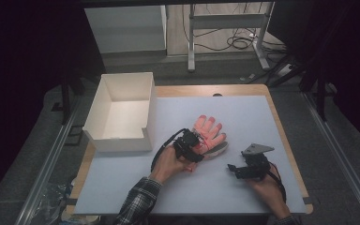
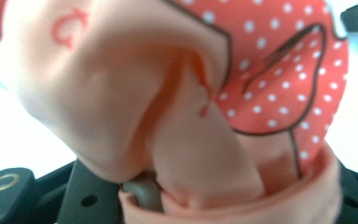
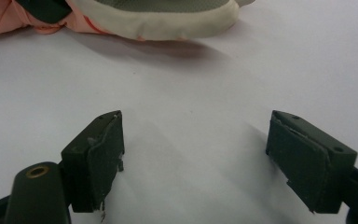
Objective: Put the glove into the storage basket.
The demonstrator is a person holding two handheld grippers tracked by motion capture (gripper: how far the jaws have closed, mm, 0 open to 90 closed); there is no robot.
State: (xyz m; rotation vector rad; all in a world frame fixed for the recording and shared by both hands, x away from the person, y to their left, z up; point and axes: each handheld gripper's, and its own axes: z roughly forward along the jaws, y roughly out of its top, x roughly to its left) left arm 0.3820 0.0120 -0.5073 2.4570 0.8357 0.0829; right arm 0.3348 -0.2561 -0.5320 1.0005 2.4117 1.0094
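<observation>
The left hand-held gripper (image 1: 198, 144) is closed on the glove (image 1: 209, 133). At its four o'clock, the right hand-held gripper (image 3: 193, 156) stands wide open, empty, over the bench (image 1: 243, 117).

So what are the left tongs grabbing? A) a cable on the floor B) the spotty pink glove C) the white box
B: the left tongs are closed on the spotty pink glove, whose fabric bunches up between them in the left gripper view.

Dim high view with dark surroundings, bright gripper views, close fabric blurred
</observation>
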